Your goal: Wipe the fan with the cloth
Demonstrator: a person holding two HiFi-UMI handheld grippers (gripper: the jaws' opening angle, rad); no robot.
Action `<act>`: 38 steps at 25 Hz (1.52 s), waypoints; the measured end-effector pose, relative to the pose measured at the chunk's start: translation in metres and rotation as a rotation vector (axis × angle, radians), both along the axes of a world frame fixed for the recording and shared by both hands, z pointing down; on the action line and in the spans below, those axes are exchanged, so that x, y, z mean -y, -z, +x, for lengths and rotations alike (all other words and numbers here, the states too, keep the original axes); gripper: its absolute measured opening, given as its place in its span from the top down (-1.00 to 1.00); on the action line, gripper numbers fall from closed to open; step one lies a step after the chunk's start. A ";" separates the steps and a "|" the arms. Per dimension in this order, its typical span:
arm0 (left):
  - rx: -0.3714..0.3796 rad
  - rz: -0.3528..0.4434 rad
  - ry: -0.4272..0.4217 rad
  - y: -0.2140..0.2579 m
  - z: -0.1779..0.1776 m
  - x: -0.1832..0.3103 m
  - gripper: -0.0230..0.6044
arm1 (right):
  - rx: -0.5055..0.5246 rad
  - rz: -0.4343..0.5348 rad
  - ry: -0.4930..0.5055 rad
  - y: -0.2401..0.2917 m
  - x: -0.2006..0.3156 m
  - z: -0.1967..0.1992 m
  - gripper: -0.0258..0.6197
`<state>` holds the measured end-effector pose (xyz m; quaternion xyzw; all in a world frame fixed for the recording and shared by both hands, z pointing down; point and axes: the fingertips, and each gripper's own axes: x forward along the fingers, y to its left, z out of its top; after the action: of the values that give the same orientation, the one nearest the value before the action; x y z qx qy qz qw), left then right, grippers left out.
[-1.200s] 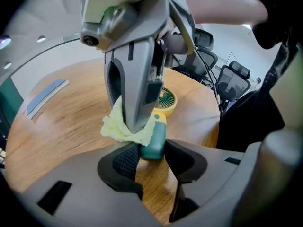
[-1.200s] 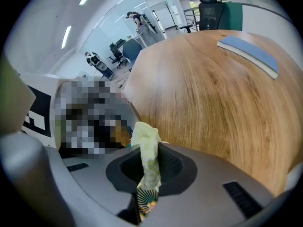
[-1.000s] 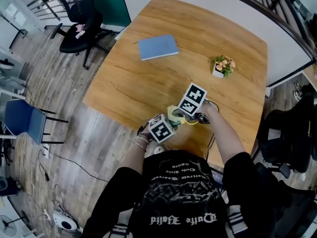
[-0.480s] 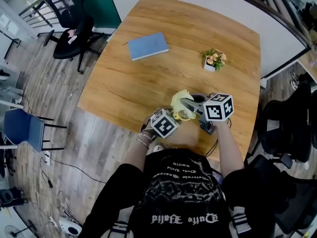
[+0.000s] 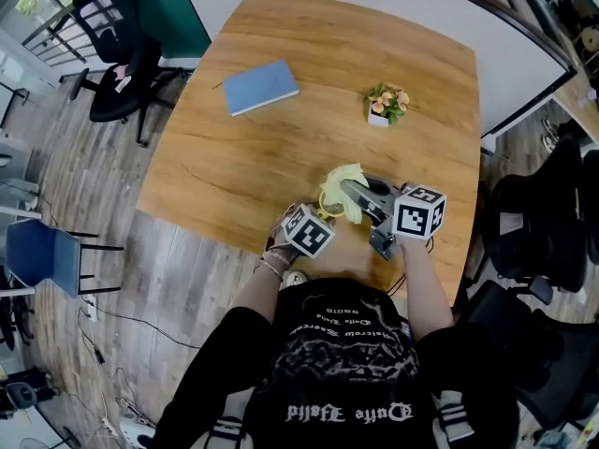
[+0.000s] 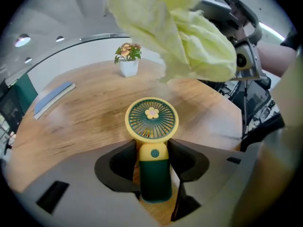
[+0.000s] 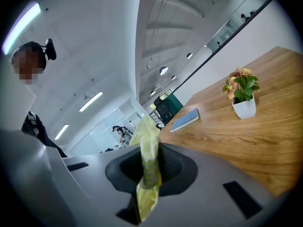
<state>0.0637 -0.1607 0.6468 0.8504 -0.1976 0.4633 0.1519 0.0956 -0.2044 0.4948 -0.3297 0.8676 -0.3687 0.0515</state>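
Crumpled soft yellow cloth [image 6: 189,41] hangs near the round-grilled fan [image 6: 151,122].

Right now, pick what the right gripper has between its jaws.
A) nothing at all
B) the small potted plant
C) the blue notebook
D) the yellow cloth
D: in the right gripper view, the right gripper has its jaws pinched on the yellow cloth, which sticks out both above and below them.
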 end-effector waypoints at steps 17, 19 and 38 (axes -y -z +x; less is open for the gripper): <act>-1.196 -0.438 0.717 0.158 -0.009 0.083 0.24 | -0.060 0.204 -0.174 0.060 -0.001 0.021 0.77; -1.345 -0.477 0.720 0.182 -0.007 0.087 0.24 | -0.070 0.225 -0.152 0.071 -0.002 0.010 0.77; -1.657 -0.378 0.739 0.258 -0.021 0.071 0.31 | -0.488 0.301 0.043 0.056 -0.031 -0.050 0.77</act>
<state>0.0431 -0.2315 0.3886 0.7542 -0.2057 -0.3461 0.5187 0.0460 -0.1731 0.4392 -0.3789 0.9060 -0.1467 -0.1182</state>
